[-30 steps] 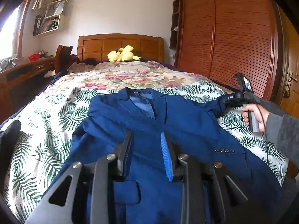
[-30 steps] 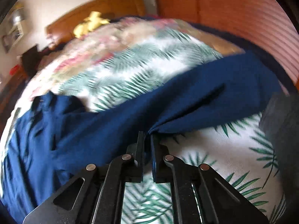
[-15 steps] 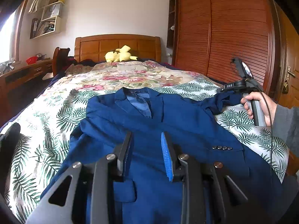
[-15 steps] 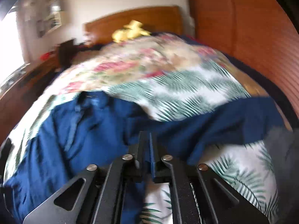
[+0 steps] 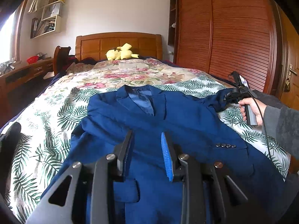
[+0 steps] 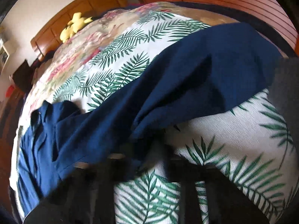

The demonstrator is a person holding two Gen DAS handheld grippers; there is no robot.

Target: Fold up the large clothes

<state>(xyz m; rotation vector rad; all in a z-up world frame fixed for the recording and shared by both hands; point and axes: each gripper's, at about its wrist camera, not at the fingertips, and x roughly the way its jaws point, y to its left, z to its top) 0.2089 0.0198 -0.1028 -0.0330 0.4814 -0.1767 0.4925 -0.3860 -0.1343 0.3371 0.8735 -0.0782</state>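
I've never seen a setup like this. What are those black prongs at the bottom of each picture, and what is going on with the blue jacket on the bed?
No robot here: a person holds a two-fingered gripper in each hand, each with a wide-angle camera looking along its fingers. The prongs are those fingers.

One picture is taken from the left gripper. Its jaws stand apart with nothing between them, above the blue suit jacket, which lies face up on the leaf-print bedspread. At the right edge you see the person's right hand holding the right gripper at the jacket's sleeve.

The other, blurred picture is from that right gripper. Its fingers are shut; the sleeve drapes over them, so whether they pinch it is hidden.

A yellow plush toy sits by the headboard.
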